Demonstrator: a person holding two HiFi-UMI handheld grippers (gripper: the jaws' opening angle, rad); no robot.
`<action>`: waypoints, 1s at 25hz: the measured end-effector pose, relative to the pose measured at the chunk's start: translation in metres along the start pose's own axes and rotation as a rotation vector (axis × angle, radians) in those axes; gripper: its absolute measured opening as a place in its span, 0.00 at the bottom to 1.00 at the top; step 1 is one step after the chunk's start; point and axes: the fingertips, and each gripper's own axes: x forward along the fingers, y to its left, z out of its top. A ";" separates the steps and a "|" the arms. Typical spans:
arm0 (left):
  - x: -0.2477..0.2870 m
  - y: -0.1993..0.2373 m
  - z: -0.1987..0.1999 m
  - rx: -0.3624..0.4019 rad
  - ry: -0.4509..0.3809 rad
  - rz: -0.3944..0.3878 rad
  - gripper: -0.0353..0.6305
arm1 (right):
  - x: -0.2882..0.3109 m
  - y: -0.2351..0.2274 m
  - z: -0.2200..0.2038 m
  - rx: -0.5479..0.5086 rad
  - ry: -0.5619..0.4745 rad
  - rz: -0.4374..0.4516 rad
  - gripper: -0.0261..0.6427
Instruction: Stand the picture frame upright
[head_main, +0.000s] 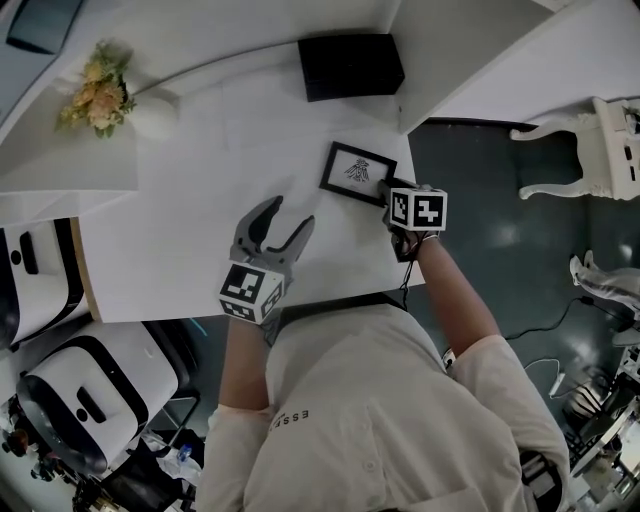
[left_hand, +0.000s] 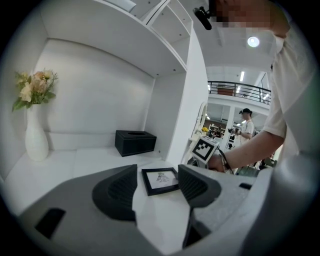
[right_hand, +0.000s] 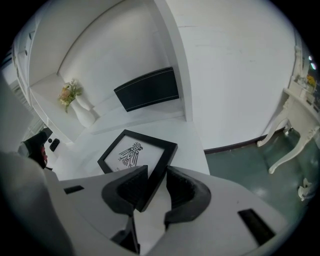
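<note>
The right gripper (right_hand: 154, 186) holds its jaws partly apart astride the near edge of the picture frame (right_hand: 137, 154), which lies flat on the white table (head_main: 200, 200). One pad overlaps the frame's face, and a thin strip of table shows between the frame and the other pad, so it isn't clamped. The left gripper (head_main: 290, 212) hangs over the table with jaws wide and nothing between them, the frame ahead of it and to its right. A black box (head_main: 350, 65) sits beyond the frame
</note>
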 end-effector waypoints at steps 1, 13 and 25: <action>-0.003 -0.001 -0.002 -0.002 0.002 0.002 0.43 | -0.001 0.003 -0.003 -0.009 0.004 0.002 0.23; -0.051 0.000 -0.030 -0.052 0.009 0.046 0.43 | -0.009 0.049 -0.036 -0.118 0.021 0.016 0.21; -0.103 0.003 -0.055 -0.070 0.031 0.049 0.43 | -0.013 0.091 -0.065 -0.131 0.036 0.009 0.20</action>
